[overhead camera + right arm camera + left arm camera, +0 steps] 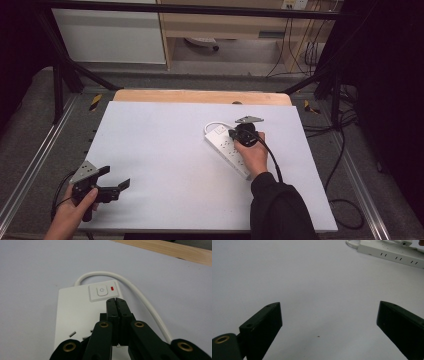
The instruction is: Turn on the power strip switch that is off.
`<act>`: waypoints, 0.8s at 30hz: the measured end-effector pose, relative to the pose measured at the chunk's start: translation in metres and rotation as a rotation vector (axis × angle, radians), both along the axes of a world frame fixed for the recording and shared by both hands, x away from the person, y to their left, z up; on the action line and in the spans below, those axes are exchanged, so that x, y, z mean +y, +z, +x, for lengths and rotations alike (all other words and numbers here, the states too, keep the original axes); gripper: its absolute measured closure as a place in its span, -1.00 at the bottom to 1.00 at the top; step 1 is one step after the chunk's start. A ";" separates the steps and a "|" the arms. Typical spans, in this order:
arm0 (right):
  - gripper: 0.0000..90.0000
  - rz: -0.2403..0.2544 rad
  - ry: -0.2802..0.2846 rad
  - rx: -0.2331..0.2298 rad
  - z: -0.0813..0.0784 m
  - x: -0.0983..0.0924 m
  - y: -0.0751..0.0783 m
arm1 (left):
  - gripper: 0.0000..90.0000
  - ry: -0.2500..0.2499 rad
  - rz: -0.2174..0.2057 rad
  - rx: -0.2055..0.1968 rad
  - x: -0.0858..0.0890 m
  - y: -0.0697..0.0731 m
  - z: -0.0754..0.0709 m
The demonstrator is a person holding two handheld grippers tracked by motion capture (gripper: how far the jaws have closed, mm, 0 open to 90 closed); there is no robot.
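Table (pixel 165 150): white, no containers on it. Power strip (pixel 227 147) lies at 2 o'clock from centre; its red light (pixel 112 288) is lit, so switching on looks done. Your right gripper (pixel 115 300) has jaws pressed together, holding nothing, tips just short of the switch (pixel 101 291). Your left gripper (pixel 114 180) at 7 o'clock gapes wide, empty.
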State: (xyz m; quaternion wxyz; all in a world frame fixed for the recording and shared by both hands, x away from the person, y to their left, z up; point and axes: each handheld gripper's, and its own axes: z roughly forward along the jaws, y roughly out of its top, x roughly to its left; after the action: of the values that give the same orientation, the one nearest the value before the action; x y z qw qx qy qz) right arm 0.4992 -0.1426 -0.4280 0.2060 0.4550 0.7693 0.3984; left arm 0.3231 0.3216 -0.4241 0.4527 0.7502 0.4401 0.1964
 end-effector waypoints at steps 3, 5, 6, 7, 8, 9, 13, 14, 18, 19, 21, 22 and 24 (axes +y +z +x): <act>1.00 -0.005 0.002 0.006 0.001 0.000 -0.001 | -0.86 0.000 -0.001 0.000 0.000 0.000 0.000; 1.00 -0.014 0.000 0.013 0.001 0.000 -0.003 | -0.86 0.001 -0.001 0.001 0.000 0.000 0.000; 1.00 -0.017 0.001 0.012 0.002 0.000 -0.003 | -0.86 0.001 -0.001 0.000 0.000 0.000 0.000; 1.00 -0.017 0.001 0.012 0.002 0.000 -0.003 | -0.86 0.001 -0.001 0.000 0.000 0.000 0.000; 1.00 -0.016 -0.001 0.014 0.002 -0.001 -0.003 | -0.86 0.001 -0.001 0.000 0.000 0.000 0.000; 1.00 -0.016 -0.001 0.014 0.002 -0.001 -0.003 | -0.86 0.001 -0.001 0.000 0.000 0.000 0.000; 1.00 -0.013 -0.005 0.015 0.003 -0.002 -0.003 | -0.86 0.001 -0.002 0.002 0.000 0.000 0.000; 1.00 -0.012 -0.006 0.017 0.003 -0.002 -0.003 | -0.86 0.001 -0.002 0.002 0.000 0.000 0.000; 1.00 -0.010 -0.006 0.024 0.004 -0.003 -0.004 | -0.86 0.002 -0.001 0.001 0.000 0.000 0.000; 1.00 -0.014 -0.006 0.024 0.004 -0.003 -0.004 | -0.86 0.002 -0.001 0.001 0.000 0.000 0.000; 1.00 -0.015 -0.008 0.028 0.004 -0.003 -0.005 | -0.86 0.001 -0.001 0.001 0.000 0.000 0.000; 1.00 -0.014 -0.008 0.030 0.004 -0.003 -0.005 | -0.86 0.001 0.000 0.001 0.000 0.000 0.000; 1.00 -0.012 -0.008 0.029 0.005 -0.003 -0.005 | -0.86 0.000 0.000 0.001 0.000 0.000 0.000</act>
State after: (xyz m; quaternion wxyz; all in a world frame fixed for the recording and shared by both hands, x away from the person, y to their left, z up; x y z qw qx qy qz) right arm 0.5038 -0.1455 -0.4330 0.1990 0.4625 0.7728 0.3864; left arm 0.3231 0.3218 -0.4243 0.4524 0.7502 0.4406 0.1959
